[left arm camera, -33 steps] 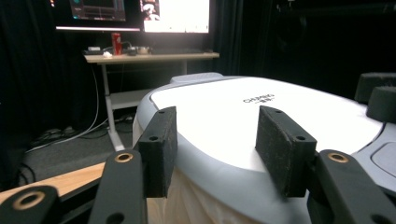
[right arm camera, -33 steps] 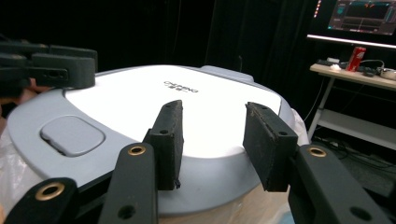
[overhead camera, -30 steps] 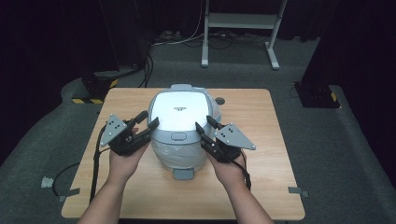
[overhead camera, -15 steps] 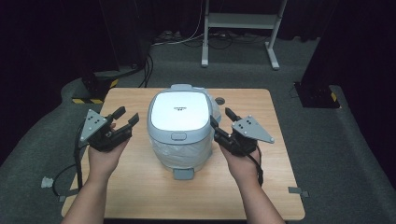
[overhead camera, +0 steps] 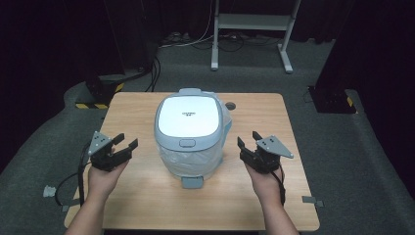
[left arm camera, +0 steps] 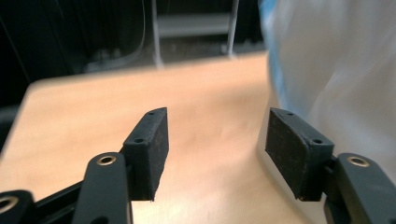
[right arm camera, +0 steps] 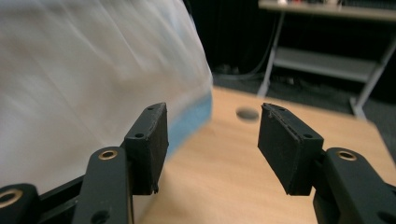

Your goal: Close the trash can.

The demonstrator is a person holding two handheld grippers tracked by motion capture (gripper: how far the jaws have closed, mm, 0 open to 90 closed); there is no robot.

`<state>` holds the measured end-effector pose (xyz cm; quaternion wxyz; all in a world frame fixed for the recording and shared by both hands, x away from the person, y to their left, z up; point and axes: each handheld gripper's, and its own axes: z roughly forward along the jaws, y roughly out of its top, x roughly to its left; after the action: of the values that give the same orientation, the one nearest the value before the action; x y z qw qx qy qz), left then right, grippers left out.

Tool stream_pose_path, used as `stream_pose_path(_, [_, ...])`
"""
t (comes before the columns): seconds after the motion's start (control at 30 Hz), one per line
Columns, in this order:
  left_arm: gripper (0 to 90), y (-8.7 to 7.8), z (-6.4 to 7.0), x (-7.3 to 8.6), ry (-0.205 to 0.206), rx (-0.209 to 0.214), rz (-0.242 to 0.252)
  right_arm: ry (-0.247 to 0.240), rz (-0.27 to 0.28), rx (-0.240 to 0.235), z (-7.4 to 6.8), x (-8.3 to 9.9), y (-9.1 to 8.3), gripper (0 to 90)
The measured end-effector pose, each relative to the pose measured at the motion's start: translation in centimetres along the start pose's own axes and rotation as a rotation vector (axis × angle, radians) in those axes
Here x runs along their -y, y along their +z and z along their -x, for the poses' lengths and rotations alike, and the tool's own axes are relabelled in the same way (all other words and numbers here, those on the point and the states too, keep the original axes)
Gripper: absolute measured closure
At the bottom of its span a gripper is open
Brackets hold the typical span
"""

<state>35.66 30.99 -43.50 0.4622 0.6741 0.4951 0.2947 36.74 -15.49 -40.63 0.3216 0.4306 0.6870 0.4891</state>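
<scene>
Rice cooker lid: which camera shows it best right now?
The high view: the whole white lid of the rice cooker shows from above, shut, with its front button. The left gripper view catches just a blurred side of the cooker; the right gripper view likewise shows a blurred wall.

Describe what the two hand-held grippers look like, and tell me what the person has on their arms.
Each hand-held gripper, left and right, is black with two blocky jaws. The pads are dark and finely textured, fixed with small screws, and brass-coloured rivets sit at the joints. A grey three-cornered plate tops each one. A black cable trails from each. The forearms are bare, with no sleeves.
</scene>
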Motion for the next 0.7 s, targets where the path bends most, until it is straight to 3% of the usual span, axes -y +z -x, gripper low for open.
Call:
stream_pose_path(0.13, [36.2,1.4,-0.5,2.8,-0.018,-0.003,-0.113,0.031,-0.079,0.007,1.0,2.7,1.0,42.9])
stream_pose_path(0.27, [31.7,2.6,-0.2,6.2,0.025,-0.015,-0.254,0.063,-0.182,0.005,1.4,6.1,1.9,42.2])
stream_pose_path(0.37, [28.4,2.9,0.2,8.0,0.028,-0.019,-0.313,0.060,-0.246,0.027,1.4,8.3,2.4,42.5])
stream_pose_path(0.43, [27.9,2.8,0.4,8.7,0.026,-0.024,-0.328,0.056,-0.288,0.032,1.6,9.6,2.7,42.9])
stream_pose_path(0.57, [27.5,2.4,0.8,8.8,0.073,-0.052,-0.340,0.051,-0.348,0.070,1.7,10.8,2.9,39.9])
stream_pose_path(0.63, [26.9,2.4,0.6,9.0,0.043,-0.029,-0.326,0.043,-0.391,0.077,1.6,11.2,3.2,37.2])
stream_pose_path(0.67, [27.2,2.3,0.7,9.1,0.046,-0.033,-0.324,0.035,-0.432,0.074,1.5,11.2,3.5,34.2])
stream_pose_path(0.7, [27.3,2.3,0.7,9.2,0.045,-0.034,-0.320,0.034,-0.434,0.062,1.4,11.2,3.7,33.0])
